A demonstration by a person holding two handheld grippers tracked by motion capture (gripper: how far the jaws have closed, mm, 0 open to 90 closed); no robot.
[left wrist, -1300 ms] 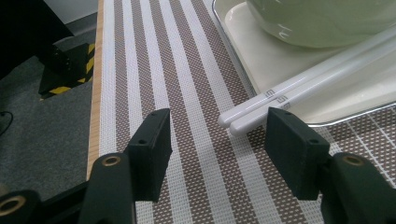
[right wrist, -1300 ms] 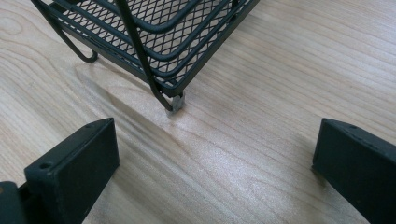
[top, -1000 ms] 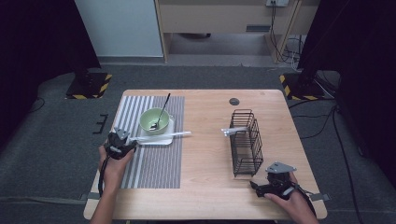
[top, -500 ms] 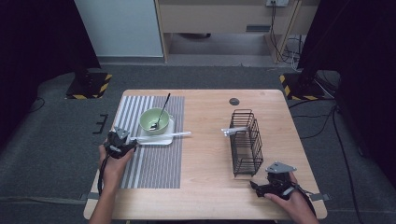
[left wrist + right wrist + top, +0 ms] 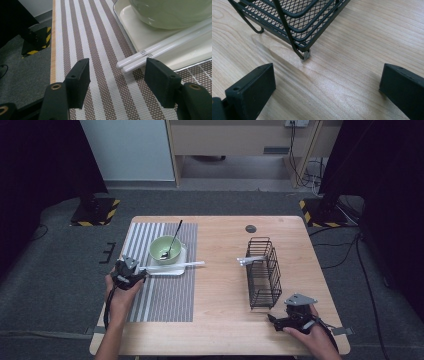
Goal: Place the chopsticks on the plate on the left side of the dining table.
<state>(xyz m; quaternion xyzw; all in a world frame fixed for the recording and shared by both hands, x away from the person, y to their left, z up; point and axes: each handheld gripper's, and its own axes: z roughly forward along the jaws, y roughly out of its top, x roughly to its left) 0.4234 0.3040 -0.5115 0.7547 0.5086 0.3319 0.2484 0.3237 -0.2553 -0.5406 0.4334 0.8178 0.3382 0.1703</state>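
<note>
Left tongs: jaws spread wide with nothing gripped; they sit low over the striped mat, and the near ends of the chopsticks lie between the two jaws, closer to the right-hand one, touching neither.
Left tongs, high view: held in the person's left hand at the mat's left edge, pointing toward the tray.
Chopsticks: a white pair, side by side, running ahead of the left tongs and away to their right along the tray's near rim.
Tray: white, just ahead of the left tongs on the mat, carrying the bowl.
Bowl: pale green, beyond the chopsticks from the left tongs; a dark spoon leans in it.
Right tongs: jaws wide apart, gripping nothing, hovering over bare bench.
Wire basket: black mesh, just ahead of the right tongs; its near corner foot stands on the bench ahead of the gap between the jaws.
Right tongs, high view: in the person's right hand, near the bench's front edge, just below the basket.
White sticks: poke out of the basket's far end, well away from the right tongs.
</note>
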